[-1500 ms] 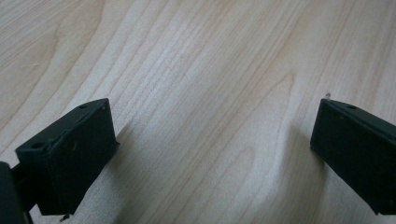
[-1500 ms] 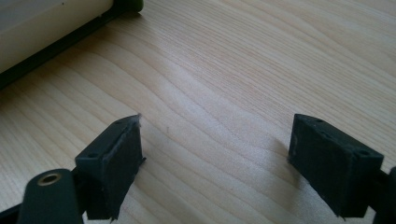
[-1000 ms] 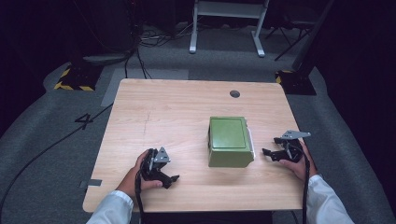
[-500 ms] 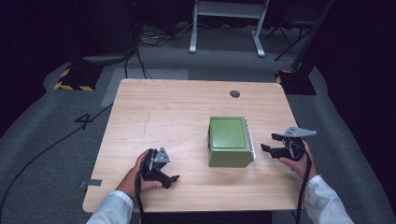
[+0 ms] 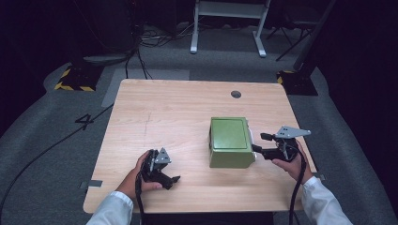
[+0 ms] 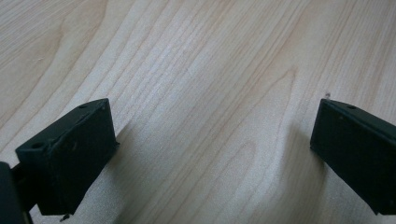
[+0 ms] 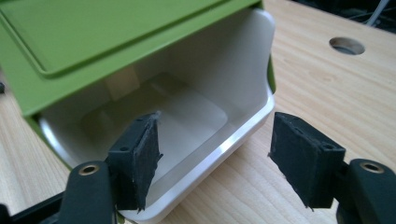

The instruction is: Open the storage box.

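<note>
A green box stands right of the table's middle, and a white drawer sticks out of its right side, partly pulled out and empty inside. My right gripper sits at that side, open, its jaws straddling the drawer's front rim, one fingertip inside the drawer and the other outside over the wood. My left gripper rests low over bare tabletop near the front edge, left of the box, open with nothing between its fingers.
The wooden table has a round cable hole at the back right. Cables trail from both grippers off the front edge. Grey floor, a black-and-yellow marked base and a white frame's legs lie beyond the table.
My right gripper has moved left and slightly up, closing in on the box's right side. The left gripper has stayed put.
</note>
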Available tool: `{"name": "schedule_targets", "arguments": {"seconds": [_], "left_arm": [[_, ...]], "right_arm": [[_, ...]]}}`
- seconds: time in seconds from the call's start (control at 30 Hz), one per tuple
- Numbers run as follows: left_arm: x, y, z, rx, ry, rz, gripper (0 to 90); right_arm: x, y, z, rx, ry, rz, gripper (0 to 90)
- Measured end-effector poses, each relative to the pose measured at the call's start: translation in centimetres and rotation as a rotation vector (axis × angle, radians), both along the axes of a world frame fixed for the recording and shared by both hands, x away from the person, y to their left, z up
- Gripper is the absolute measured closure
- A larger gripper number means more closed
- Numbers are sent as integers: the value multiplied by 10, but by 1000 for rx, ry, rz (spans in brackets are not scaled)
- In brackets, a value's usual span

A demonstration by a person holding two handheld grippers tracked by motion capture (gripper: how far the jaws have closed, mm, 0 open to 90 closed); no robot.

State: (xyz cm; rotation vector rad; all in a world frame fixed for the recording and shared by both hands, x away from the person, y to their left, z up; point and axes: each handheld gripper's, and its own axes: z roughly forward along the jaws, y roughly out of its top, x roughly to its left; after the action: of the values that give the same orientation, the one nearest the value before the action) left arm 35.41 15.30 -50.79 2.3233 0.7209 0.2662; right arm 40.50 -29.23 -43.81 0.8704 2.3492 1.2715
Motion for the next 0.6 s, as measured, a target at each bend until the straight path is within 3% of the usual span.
{"name": "schedule_targets", "arguments": {"seconds": [0.07, 0.2, 0.33, 0.43, 0.47, 0.53, 0.6], "left_arm": [[0, 0, 0, 0, 1, 1, 4], [0, 0, 0, 0, 1, 0, 4], [0, 0, 0, -1, 0, 1, 4], [0, 0, 0, 0, 0, 0, 4], [0, 0, 0, 0, 1, 2, 4], [0, 0, 0, 0, 1, 2, 4], [0, 0, 0, -1, 1, 2, 4]], "right_arm": [[1, 1, -2, -13, 4, -4, 328], [11, 0, -16, -49, 56, -27, 334], [14, -2, -20, -20, 96, -13, 353], [15, -3, -23, -19, 118, 1, 420], [15, -1, -25, -42, 127, 12, 482], [15, -1, -27, -61, 124, 0, 510], [15, -4, -27, -49, 129, -2, 535]]}}
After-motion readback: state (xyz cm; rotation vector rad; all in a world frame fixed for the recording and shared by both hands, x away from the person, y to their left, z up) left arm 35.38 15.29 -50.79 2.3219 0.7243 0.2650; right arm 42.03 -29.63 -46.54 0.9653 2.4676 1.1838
